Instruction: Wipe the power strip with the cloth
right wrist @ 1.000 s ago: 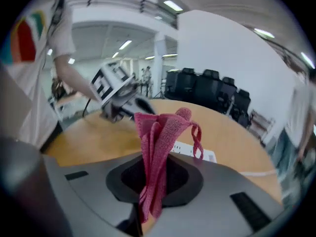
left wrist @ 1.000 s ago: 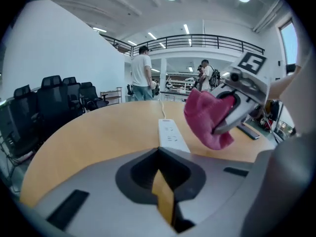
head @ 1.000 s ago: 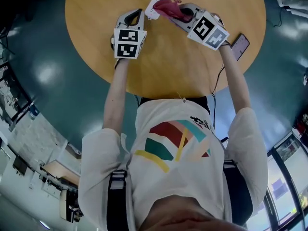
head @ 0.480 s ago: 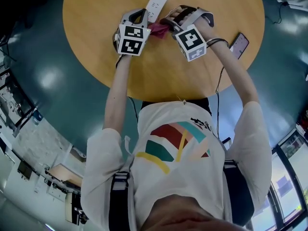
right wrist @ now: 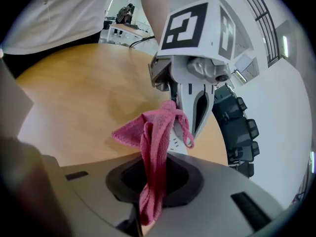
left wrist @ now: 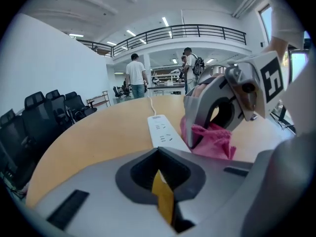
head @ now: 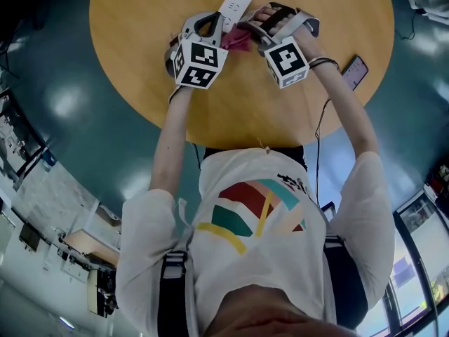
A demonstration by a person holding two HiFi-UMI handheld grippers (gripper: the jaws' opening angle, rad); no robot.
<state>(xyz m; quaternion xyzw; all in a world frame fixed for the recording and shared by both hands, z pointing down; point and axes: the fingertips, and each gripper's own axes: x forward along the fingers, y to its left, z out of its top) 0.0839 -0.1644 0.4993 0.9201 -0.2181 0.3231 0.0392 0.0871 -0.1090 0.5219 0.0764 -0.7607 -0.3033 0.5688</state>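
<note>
**Pink cloth clamped in right gripper, at near end of power strip**

Right gripper [right wrist: 148, 216]: jaws clenched on the pink cloth [right wrist: 154, 142]. The cloth bunches up out of them, with a loose fold drooping forward. Left gripper [left wrist: 163, 196]: jaws pressed together, nothing between them.

The cloth's free end lies against the near right side of the white power strip [left wrist: 161, 132]. The strip lies flat on the round wooden table [head: 140, 69], pointing away from the person, and its white cord [left wrist: 148, 102] runs off the far end. The left gripper's tip sits just beside the strip's near end. It looks close, but I can't tell whether it touches.

The two grippers are side by side over the table's far half. A phone [head: 354, 71] lies at the table's right edge, well apart from the strip. Black office chairs [left wrist: 49, 110] stand beyond the table.
</note>
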